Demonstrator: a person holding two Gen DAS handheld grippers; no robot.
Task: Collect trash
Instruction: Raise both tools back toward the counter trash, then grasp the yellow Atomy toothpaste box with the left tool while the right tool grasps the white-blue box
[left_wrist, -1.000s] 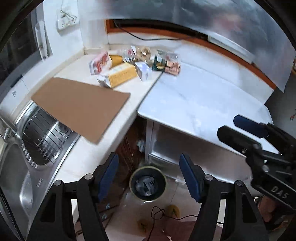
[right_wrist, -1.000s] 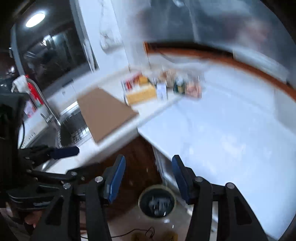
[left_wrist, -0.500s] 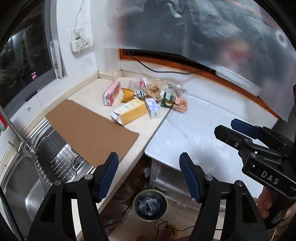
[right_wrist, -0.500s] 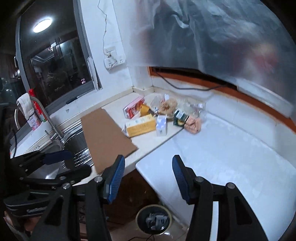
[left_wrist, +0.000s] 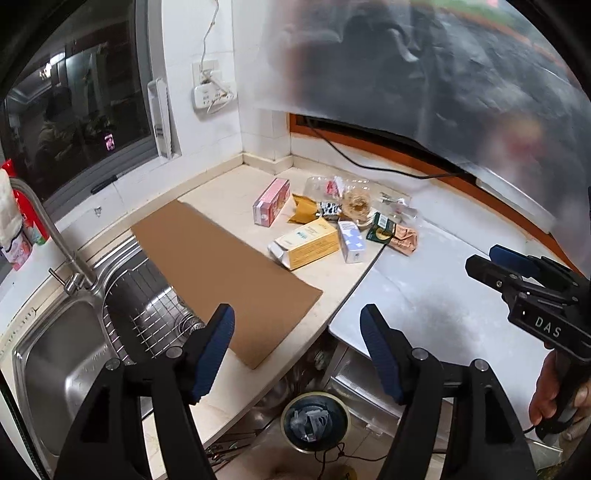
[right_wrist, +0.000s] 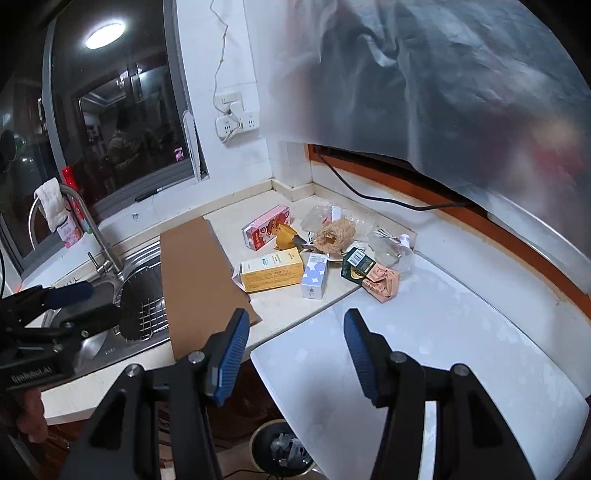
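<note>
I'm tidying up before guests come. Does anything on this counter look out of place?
Yes. Litter is heaped in the corner: a yellow box lying with its flap torn open, a pink carton on its side, crumpled wrappers. A cardboard sheet lies askew, overhanging the sink.

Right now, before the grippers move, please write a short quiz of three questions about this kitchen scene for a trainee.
1. True or false: the left gripper and the right gripper hold nothing.
2. What lies directly beside the yellow box, on the side away from the sink?
A. pink carton
B. white carton with blue dots
C. cardboard sheet
3. Fill in: the bin stands on the ____, below the counter edge.

Key:
1. True; both are open.
2. B, the white carton with blue dots.
3. floor
</note>
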